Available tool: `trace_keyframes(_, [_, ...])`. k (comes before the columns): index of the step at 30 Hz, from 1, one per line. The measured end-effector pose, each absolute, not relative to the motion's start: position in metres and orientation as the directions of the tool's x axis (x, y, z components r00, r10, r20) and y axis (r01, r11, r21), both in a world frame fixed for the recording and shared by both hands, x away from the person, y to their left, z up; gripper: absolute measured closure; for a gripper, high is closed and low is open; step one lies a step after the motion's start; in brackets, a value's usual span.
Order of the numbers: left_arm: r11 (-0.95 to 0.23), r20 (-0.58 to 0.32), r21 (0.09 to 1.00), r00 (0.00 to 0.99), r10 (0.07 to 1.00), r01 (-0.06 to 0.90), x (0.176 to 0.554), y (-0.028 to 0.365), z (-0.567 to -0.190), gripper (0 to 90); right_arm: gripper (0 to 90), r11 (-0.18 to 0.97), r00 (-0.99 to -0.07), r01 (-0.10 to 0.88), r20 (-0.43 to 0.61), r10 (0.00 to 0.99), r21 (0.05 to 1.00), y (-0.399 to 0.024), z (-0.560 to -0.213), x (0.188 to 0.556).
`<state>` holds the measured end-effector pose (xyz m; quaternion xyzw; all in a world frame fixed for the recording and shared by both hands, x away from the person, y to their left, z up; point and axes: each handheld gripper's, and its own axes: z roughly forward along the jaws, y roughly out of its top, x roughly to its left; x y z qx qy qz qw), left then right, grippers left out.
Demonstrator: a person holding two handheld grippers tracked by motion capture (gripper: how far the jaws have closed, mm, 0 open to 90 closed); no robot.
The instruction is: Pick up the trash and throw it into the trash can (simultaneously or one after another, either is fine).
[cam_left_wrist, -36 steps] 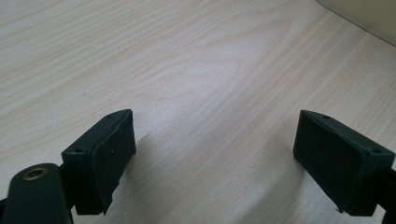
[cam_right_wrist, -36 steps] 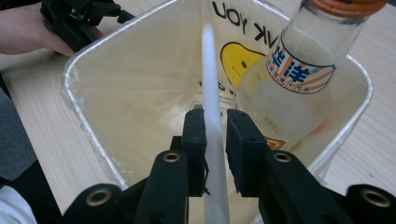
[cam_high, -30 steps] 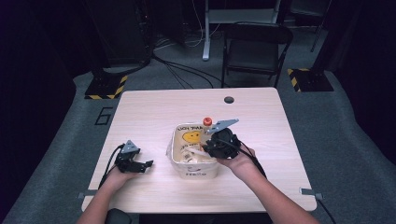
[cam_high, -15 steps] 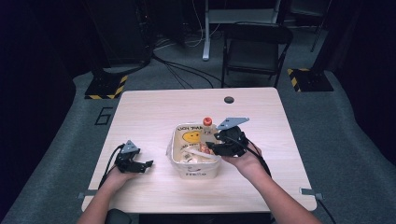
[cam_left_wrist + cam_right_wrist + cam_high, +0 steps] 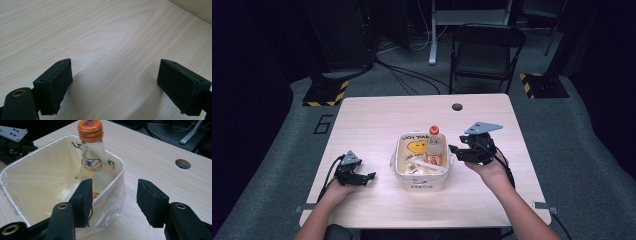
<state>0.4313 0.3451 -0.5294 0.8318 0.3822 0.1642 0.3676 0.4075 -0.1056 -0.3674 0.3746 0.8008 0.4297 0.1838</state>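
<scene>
A: L to R, quick. Left gripper (image 5: pixel 362 177)?

B: Resting low on the wooden table (image 5: pixel 377 112), near the front left edge. Jaws spread wide, nothing betw. them – the left gripper view has just pale wood grain under the matte black pads (image 5: pixel 60 85).

A: Middle?

B: Cream plastic bin (image 5: pixel 404 172), rounded corners, smiley face and black lettering on the inside, w/ a clear film liner crinkled over the rim. Small clear bottle (image 5: pixel 434 145) stands in its back right corner, long axis upright, orange ribbed cap pointing up, leaning a bit toward the bin wall.

A: Anything the high view misses?

B: Right gripper view gives the bottle's blue-orange label and the liner's wrinkles; high view gives the pale packets lying in the bin bottom.

A: Right gripper (image 5: pixel 457 152)?

B: Just beside the bin's right wall, off the bottle. Jaws have just been opening, let go, nothing betw. them. One pad (image 5: pixel 83 200) sits in front of the rim, the other over bare table.
</scene>
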Motion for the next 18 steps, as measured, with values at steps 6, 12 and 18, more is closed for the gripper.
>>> trace_keyframes(6, [-0.439, -0.004, 0.738, 0.654, 0.756, 0.512, 0.432, 0.345, -0.529, 12.8, 40.4, 0.308, -0.612, 0.455, 0.042, 0.790, 0.835, -0.129, -0.377, 0.408])
trace_keyframes(12, [-0.438, -0.005, 0.739, 0.654, 0.757, 0.512, 0.432, 0.345, -0.530, 12.8, 38.8, 0.257, -0.562, 0.478, 0.068, 0.824, 0.840, -0.151, -0.392, 0.408])
trace_keyframes(18, [-0.438, -0.004, 0.739, 0.654, 0.756, 0.512, 0.432, 0.345, -0.530, 12.8, 38.4, 0.239, -0.524, 0.492, 0.066, 0.849, 0.837, -0.164, -0.408, 0.407])
